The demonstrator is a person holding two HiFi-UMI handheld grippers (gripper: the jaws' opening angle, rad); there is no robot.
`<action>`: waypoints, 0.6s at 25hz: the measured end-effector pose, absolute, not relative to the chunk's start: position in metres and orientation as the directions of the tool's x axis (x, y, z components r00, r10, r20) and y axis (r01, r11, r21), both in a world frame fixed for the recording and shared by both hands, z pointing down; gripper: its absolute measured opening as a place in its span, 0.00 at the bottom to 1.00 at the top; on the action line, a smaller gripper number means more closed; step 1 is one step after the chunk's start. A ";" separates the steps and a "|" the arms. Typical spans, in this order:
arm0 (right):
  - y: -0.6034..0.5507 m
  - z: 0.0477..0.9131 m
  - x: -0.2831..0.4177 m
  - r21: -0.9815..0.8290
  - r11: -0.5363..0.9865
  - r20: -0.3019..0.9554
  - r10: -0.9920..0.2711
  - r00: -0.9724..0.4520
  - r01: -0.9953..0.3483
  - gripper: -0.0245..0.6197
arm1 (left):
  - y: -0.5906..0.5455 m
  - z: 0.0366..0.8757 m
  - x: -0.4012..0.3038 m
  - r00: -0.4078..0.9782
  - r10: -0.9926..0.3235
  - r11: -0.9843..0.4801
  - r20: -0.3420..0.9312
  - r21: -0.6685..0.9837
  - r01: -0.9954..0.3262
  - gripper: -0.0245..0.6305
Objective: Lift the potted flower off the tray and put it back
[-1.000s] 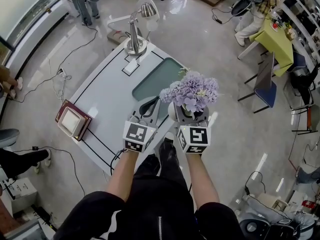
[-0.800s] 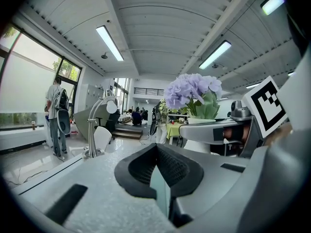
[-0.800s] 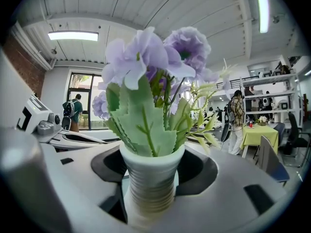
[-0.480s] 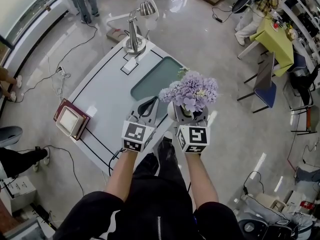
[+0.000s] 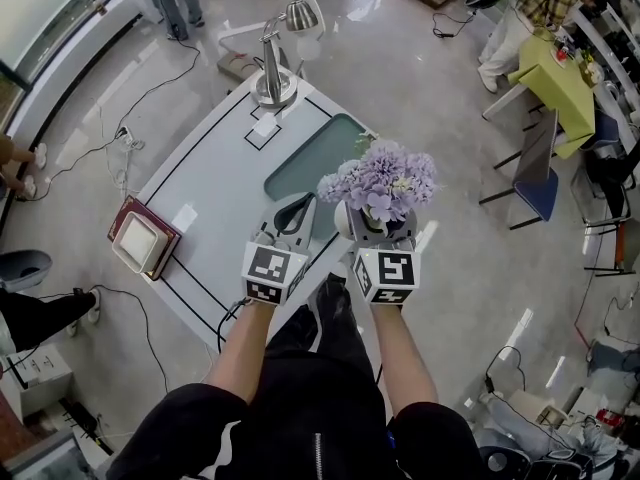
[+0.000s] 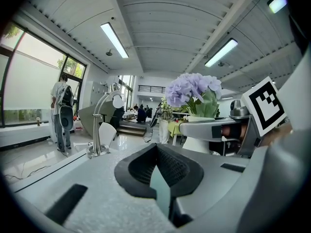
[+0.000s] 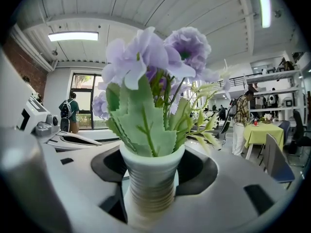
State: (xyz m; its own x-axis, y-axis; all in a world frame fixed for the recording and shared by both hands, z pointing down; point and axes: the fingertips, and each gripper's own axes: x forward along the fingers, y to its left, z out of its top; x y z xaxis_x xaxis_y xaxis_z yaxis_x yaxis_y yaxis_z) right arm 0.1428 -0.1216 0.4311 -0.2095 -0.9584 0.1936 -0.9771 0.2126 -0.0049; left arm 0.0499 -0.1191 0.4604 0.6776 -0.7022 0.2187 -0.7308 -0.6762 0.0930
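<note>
Here the potted flower [image 5: 380, 183] is not on the tray [image 5: 318, 155]. It is in the air, grasped by the right tool [image 7: 151, 193], whose two jaws press on the ribbed white neck of the pot from both sides. The pot stands upright, its long axis vertical, with the purple blooms above the jaws.

In the head view the tray lies ahead of the pot and to its left. The pot hangs near the tray's near right corner, apart from it. How high it is above the counter [image 5: 215, 193] I cannot tell. I judge that the lifting is done and the putting back remains. The coming move should therefore carry the pot forward and to the left, then down, keeping it vertical. The right hand is the one to do it. The left tool [image 6: 158, 178] is clenched with nothing between its jaws. It is held just beside the right one, on the side nearer to the tray's near end.

The counter is white and smooth, with thin black lines drawn on it. The tray is flat and blue-green, with rounded corners. A metal lamp [image 5: 272, 68] stands at the far end, and a red-edged box [image 5: 145, 240] lies at the left corner. Around it is a large room with a glossy floor [image 5: 430, 98], a green table [image 5: 555, 78] and a blue chair [image 5: 530, 183].
</note>
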 end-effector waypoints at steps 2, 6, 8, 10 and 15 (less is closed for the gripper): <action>-0.128 0.433 0.141 -0.007 0.220 0.195 -0.956 -0.217 -0.975 0.45 | -0.124 0.462 0.048 0.672 -0.706 -0.671 0.222 0.094 -0.736 0.04; -0.142 0.437 0.139 -0.010 0.235 0.201 -0.952 -0.232 -0.972 0.45 | -0.134 0.466 0.044 0.661 -0.714 -0.659 0.231 0.097 -0.746 0.04; -0.150 0.440 0.138 -0.013 0.242 0.205 -0.949 -0.239 -0.970 0.45 | -0.140 0.469 0.041 0.654 -0.718 -0.652 0.238 0.097 -0.752 0.04; -0.159 0.443 0.138 -0.015 0.248 0.209 -0.946 -0.246 -0.969 0.45 | -0.147 0.472 0.040 0.648 -0.721 -0.646 0.244 0.099 -0.757 0.04; -0.182 0.453 0.134 -0.019 0.264 0.218 -0.940 -0.261 -0.964 0.45 | -0.165 0.481 0.034 0.634 -0.730 -0.631 0.258 0.105 -0.769 0.04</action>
